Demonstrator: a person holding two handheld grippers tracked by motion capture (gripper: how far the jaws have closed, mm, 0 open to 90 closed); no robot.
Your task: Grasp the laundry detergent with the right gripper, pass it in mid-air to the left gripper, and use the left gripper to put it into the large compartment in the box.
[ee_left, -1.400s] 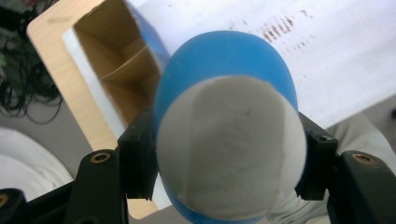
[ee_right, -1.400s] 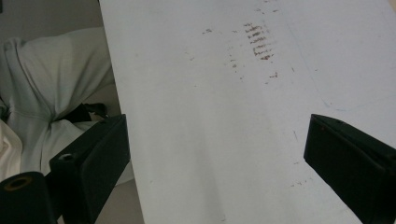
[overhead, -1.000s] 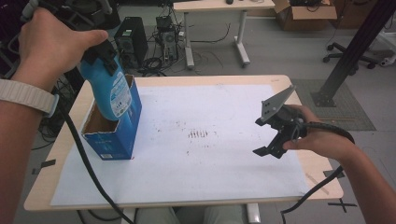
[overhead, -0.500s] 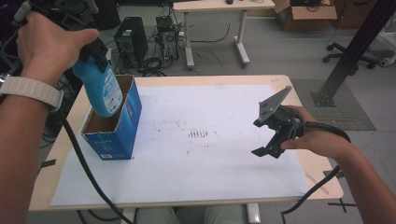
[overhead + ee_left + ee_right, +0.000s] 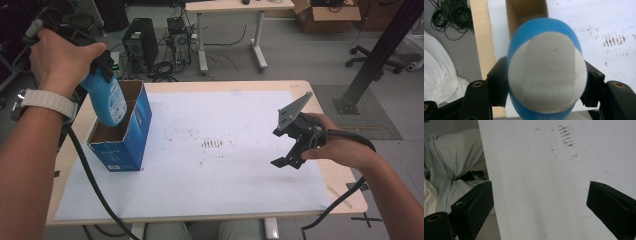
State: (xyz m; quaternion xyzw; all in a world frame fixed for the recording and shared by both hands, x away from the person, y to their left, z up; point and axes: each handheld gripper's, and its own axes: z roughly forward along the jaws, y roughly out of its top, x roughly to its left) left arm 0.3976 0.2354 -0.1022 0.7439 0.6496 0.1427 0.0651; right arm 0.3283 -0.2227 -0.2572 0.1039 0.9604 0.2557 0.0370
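Note:
A blue bottle (image 5: 107, 99) with a white label hangs tilted, its lower end dipping into the open top of a blue cardboard box (image 5: 129, 142) at the table's left. My left gripper (image 5: 102, 64) is shut on the bottle's upper part, mostly hidden under the hand. In the left gripper view the bottle (image 5: 546, 75) bulges between the black jaws of my left gripper (image 5: 546, 83), with the brown inside of the box (image 5: 526, 10) beyond it. My right gripper (image 5: 291, 148) hovers low over the table's right side, open and holding nothing. Its jaws stand wide apart in the right gripper view (image 5: 539, 202).
A white paper sheet (image 5: 220, 190) with brown smudges (image 5: 215, 144) covers most of the wooden table (image 5: 340, 185). Cables trail from both grippers over the near edge. Behind the table stand a computer tower (image 5: 136, 37), a desk and a black post (image 5: 377, 55).
My left hand has come down and a little toward the left with the bottle, so its lower end now sits deeper in the box's opening. The right gripper has stayed put.

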